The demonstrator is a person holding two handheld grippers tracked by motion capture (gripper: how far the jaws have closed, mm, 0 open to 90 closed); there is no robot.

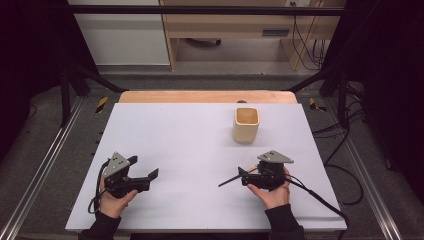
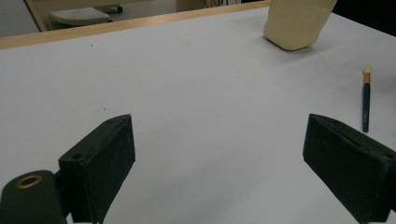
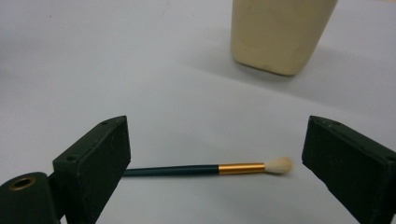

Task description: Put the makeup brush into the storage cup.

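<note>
A small makeup brush with a dark handle, gold ferrule and pale bristles lies flat on the white table. My right gripper stands open right over it, the brush passing between its jaws, untouched. From above, the handle pokes out to the left of the right gripper. A cream square cup stands upright beyond it, also close ahead in the right gripper view. My left gripper rests open at the near left, nothing between its jaws. Its view has the brush and the cup to the right.
The white board covers a wooden table whose edge shows at the back. Black frame posts and cables flank the table. A cable trails from the right gripper toward the near right corner.
</note>
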